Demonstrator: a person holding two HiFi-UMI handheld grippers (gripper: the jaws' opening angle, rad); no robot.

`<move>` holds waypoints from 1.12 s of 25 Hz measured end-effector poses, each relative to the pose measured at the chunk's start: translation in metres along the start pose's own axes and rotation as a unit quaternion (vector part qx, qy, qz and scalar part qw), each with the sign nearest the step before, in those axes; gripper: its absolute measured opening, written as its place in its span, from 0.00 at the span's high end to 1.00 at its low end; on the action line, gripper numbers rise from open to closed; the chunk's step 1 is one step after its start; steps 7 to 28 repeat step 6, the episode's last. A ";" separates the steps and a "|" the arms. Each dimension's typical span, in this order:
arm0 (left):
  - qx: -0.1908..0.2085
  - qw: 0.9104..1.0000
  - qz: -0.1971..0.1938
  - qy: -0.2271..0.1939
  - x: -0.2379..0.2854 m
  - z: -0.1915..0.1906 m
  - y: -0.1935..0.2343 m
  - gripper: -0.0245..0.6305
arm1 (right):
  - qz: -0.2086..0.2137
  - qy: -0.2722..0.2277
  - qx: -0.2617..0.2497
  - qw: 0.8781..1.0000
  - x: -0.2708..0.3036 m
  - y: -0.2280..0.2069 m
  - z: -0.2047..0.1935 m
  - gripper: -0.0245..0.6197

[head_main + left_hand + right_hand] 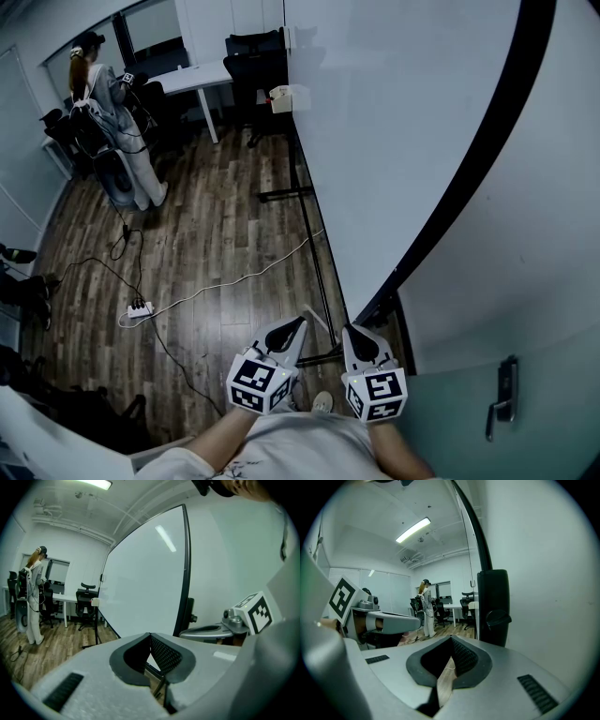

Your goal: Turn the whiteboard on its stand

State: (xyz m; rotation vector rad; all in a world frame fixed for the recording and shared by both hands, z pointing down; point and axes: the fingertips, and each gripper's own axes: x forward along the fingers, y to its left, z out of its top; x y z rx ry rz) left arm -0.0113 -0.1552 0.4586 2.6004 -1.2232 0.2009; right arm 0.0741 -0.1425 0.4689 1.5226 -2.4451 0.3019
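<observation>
Head view steeply down, gripper views level across room — sharing whiteboard (pixel 403 122), person (pixel 103 103).

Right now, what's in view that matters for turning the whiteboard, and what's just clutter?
Job: whiteboard, stand, knob bracket, left gripper, right gripper.
Clutter: power strip, white cable, desk, office chair, door handle, person.

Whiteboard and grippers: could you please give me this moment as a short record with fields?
whiteboard: blank, black-framed, on its stand
left gripper: shut, empty, pointed towards the board's near edge
right gripper: shut, empty, beside the left one
floor: wood, with a power strip and cables
background: person standing near a desk
</observation>
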 end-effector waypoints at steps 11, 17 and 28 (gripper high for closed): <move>0.001 1.000 0.000 -0.001 0.002 0.001 -0.001 0.95 | 0.002 0.000 0.000 1.000 0.001 -0.001 0.001 0.95; 0.001 1.000 0.000 -0.001 0.002 0.001 -0.001 0.95 | 0.002 0.000 0.000 1.000 0.001 -0.001 0.001 0.95; 0.001 1.000 0.000 -0.001 0.002 0.001 -0.001 0.95 | 0.002 0.000 0.000 1.000 0.001 -0.001 0.001 0.95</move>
